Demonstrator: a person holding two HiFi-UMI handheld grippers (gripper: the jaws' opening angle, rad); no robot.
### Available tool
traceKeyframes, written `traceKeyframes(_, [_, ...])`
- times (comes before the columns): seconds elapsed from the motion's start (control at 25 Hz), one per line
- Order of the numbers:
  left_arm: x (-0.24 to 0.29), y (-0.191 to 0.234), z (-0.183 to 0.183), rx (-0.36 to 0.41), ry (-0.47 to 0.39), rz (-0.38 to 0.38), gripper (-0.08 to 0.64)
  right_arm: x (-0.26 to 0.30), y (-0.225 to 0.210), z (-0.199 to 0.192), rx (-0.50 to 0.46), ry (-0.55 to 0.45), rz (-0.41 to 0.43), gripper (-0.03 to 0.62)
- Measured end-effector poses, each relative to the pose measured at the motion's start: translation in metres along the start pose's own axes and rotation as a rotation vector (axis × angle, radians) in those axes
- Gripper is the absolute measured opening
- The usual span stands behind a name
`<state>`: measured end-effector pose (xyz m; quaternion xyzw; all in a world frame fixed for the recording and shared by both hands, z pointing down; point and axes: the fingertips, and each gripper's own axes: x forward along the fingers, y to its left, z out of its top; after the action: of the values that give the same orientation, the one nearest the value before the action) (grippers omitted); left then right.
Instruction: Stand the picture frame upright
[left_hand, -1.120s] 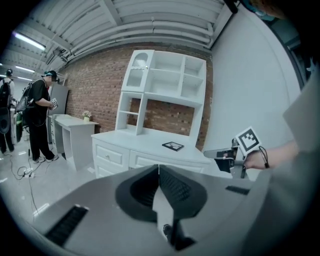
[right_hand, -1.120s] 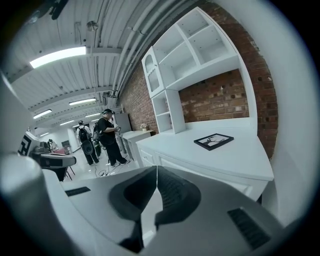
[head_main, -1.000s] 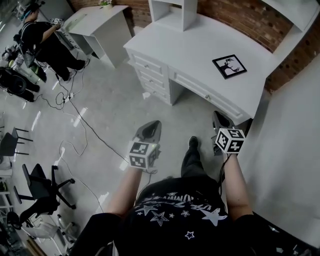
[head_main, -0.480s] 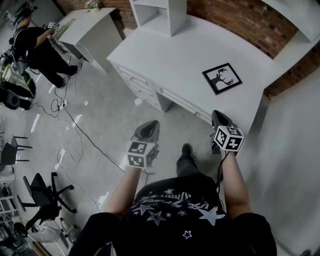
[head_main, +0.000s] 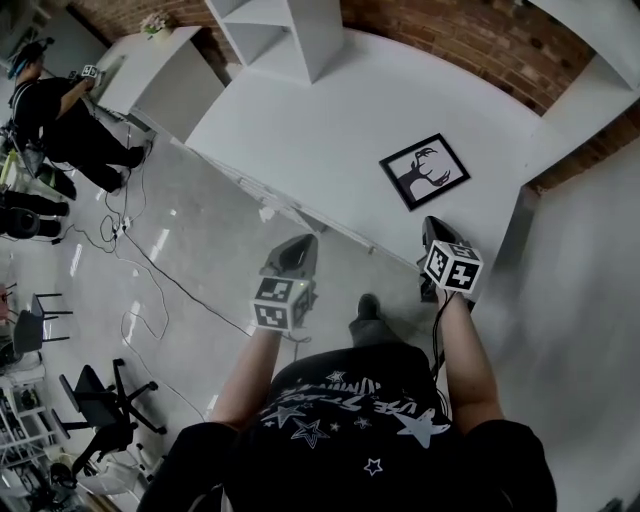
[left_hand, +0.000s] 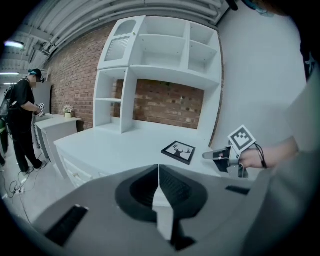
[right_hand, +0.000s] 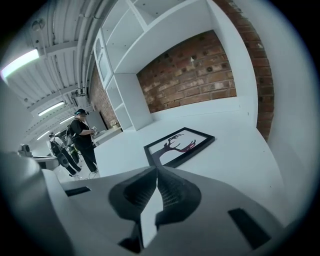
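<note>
My left tongs (head_main: 298, 250) and right tongs (head_main: 433, 228) are both pressed together, pinching nothing, in front of a white desk (head_main: 320, 130). Just beyond the right tongs, the frame (head_main: 424, 171) lies flat on the desk.

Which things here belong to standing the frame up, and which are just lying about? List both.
For the job: picture frame, lying flat on the white desk; left gripper and right gripper, both shut and empty.

Just around: shelf unit, side table, office chair, floor cables, a person standing by.
</note>
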<state>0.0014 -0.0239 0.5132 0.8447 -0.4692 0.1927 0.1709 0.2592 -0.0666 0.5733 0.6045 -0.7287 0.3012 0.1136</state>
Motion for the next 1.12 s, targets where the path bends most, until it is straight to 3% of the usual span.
traceKeyframes(0.52, [0.063,0.003,0.042,0.045,0.011,-0.058,0.018,0.036,-0.025,0.015,0.119,0.066,-0.115,0.017])
traceKeyframes(0.92, [0.131,0.023,0.074,0.164,0.014,-0.286,0.018,0.048,-0.038,0.004,0.294,0.111,-0.301,0.026])
traceKeyframes(1.0, [0.144,0.032,0.079,0.183,0.027,-0.329,0.018,0.052,-0.037,0.003,0.351,0.105,-0.331,0.106])
traceKeyframes(1.12, [0.157,0.043,0.081,0.188,0.056,-0.390,0.018,0.057,-0.039,-0.001,0.425,0.094,-0.391,0.135])
